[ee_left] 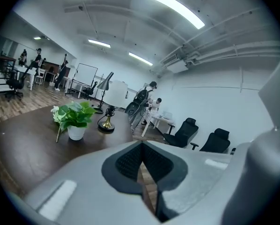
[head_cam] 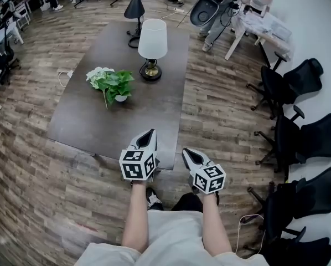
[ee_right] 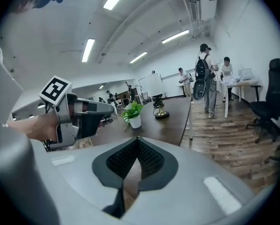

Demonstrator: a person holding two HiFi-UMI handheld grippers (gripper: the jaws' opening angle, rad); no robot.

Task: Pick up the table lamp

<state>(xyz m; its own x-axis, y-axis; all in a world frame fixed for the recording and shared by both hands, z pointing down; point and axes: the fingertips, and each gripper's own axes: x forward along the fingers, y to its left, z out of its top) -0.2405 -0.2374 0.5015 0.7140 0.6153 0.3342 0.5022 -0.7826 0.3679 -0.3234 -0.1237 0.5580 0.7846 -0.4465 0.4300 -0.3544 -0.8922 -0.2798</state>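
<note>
Left gripper (head_cam: 149, 134): jaws pressed together, nothing between them. It points slightly down, with its tip just over the near edge of the dark surface (head_cam: 127, 121). Ahead of it and a little to its left stands a potted plant (head_cam: 113, 83). The table lamp (head_cam: 153, 44) stands upright farther ahead, past the plant and roughly on the left gripper's line. It has a white shade over a brass base and is well apart from both grippers. A second, dark lamp (head_cam: 135, 7) stands just beyond it near the far edge. Right gripper (head_cam: 188, 153): jaws also closed tip to tip and empty. It sits just beside the left gripper, near the surface's near corner, and the table lamp lies ahead and to its left. Judgement: approach only, no grasp started. Risks from here:
- Jaws that reach the lamp shut would push it, not grip it.
- Contact high on the wide shade would likely tip the lamp, which looks top-heavy on a small base.
- A low, straight reach by the left gripper could clip the plant.
- Overreach could strike the dark lamp behind.
</note>
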